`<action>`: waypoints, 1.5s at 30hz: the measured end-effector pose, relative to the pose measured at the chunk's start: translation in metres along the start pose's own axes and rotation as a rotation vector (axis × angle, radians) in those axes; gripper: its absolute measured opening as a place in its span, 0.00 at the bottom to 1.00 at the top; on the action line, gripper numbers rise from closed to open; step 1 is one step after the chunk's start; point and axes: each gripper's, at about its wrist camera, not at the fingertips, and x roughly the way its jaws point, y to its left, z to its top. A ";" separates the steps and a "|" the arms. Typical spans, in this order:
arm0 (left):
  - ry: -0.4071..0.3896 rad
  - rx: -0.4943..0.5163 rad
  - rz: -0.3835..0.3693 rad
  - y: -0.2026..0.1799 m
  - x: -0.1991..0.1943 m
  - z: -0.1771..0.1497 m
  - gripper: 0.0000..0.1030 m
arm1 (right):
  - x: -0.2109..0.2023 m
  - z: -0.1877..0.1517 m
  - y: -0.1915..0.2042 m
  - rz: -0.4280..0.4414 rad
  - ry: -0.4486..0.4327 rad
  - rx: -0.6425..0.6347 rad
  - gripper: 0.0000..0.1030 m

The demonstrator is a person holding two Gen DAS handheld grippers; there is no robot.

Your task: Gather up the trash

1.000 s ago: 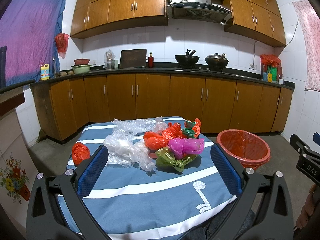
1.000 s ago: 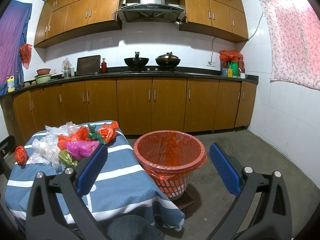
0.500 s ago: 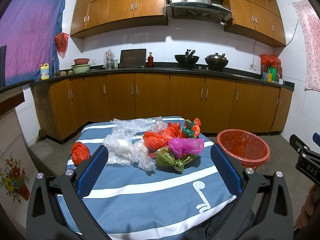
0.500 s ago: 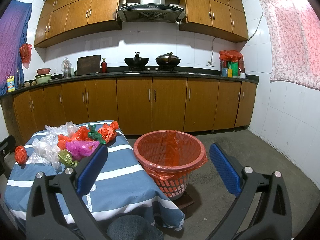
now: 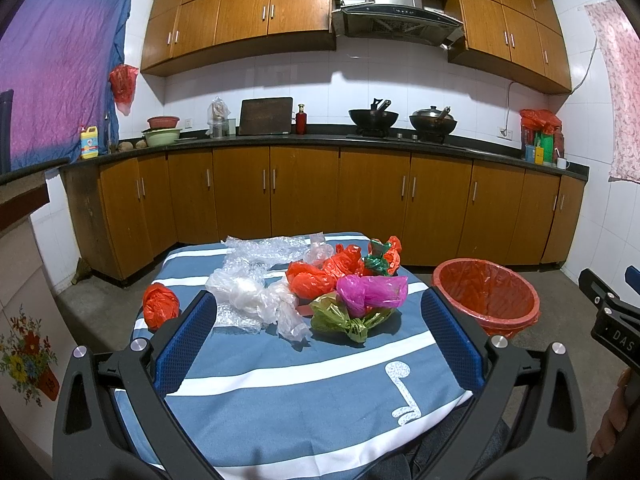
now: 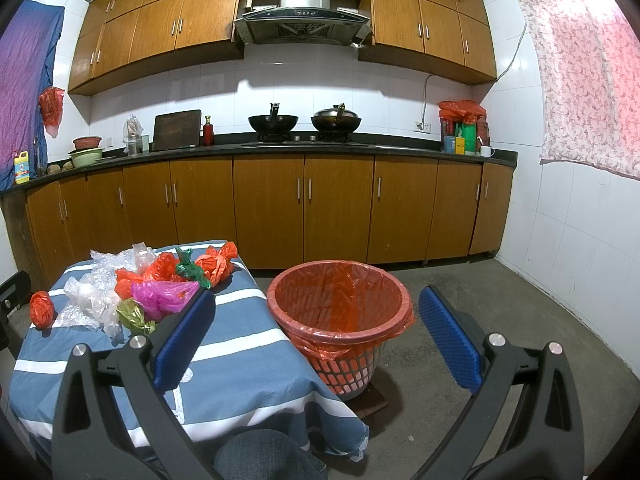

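Crumpled plastic bags lie on a blue-and-white striped table (image 5: 280, 380): a magenta bag (image 5: 372, 292), an olive-green bag (image 5: 340, 318), orange bags (image 5: 312, 278), a lone orange bag (image 5: 160, 306) at the left, and clear bubble wrap (image 5: 256, 296). An orange-lined bin (image 5: 486, 300) stands on the floor right of the table; it also shows in the right wrist view (image 6: 340, 308). My left gripper (image 5: 320, 332) is open and empty, just short of the pile. My right gripper (image 6: 316, 332) is open and empty, facing the bin.
Brown kitchen cabinets (image 5: 300, 196) run along the back wall under a dark counter with woks (image 5: 374, 116) and bottles. The table's right edge (image 6: 276, 328) is close to the bin. Bare concrete floor (image 6: 480, 300) lies to the right, up to a white tiled wall.
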 end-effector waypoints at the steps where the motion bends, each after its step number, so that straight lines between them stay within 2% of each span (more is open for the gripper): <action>1: 0.000 0.000 0.000 0.000 0.000 0.000 0.98 | 0.000 0.000 0.000 0.000 0.000 0.000 0.96; 35: 0.008 0.004 0.019 -0.006 0.000 -0.002 0.98 | 0.006 -0.002 0.006 0.020 0.002 -0.023 0.96; 40: 0.036 -0.028 0.046 0.005 0.011 -0.007 0.98 | 0.021 -0.001 0.022 0.059 0.017 -0.033 0.96; 45: 0.068 -0.090 0.096 0.037 0.019 -0.010 0.98 | 0.043 0.003 0.035 0.106 0.060 -0.033 0.96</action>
